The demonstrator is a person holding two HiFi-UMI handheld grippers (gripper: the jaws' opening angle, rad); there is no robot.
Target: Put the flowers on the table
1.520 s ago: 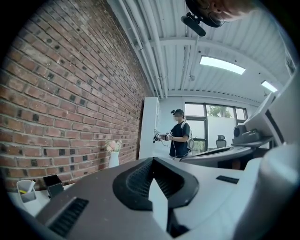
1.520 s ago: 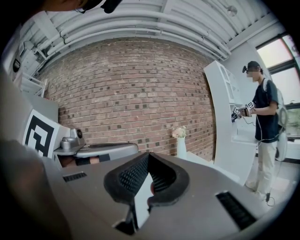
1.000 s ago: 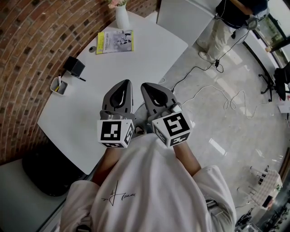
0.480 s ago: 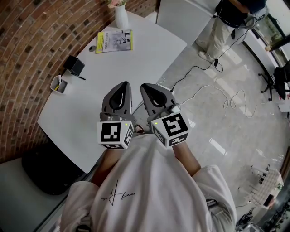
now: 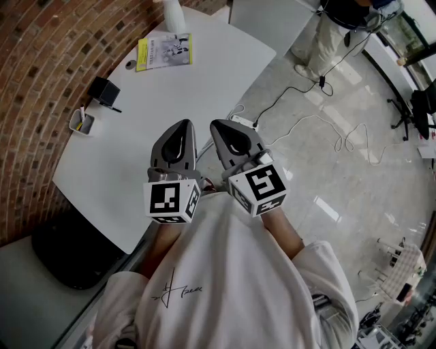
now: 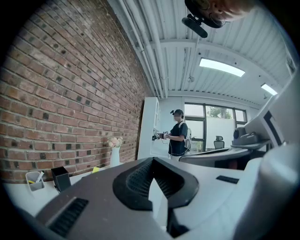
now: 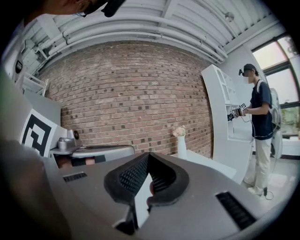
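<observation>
Left gripper [image 5: 182, 125] and right gripper [image 5: 221, 127] sit side by side at the near edge of the table [image 5: 136, 123], both with jaws closed and empty, and the flowers [image 7: 178, 131] stand in a vase [image 5: 174, 13] at its far end, toward 12 o'clock

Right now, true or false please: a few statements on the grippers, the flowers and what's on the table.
1. The left gripper and right gripper both have their fingers shut, holding nothing. True.
2. The flowers are in the left gripper. False: they stand in the vase at the table's far end.
3. A yellow booklet lies near the vase. True.
4. The black box sits on the floor. False: it's on the table, by the brick wall.
</observation>
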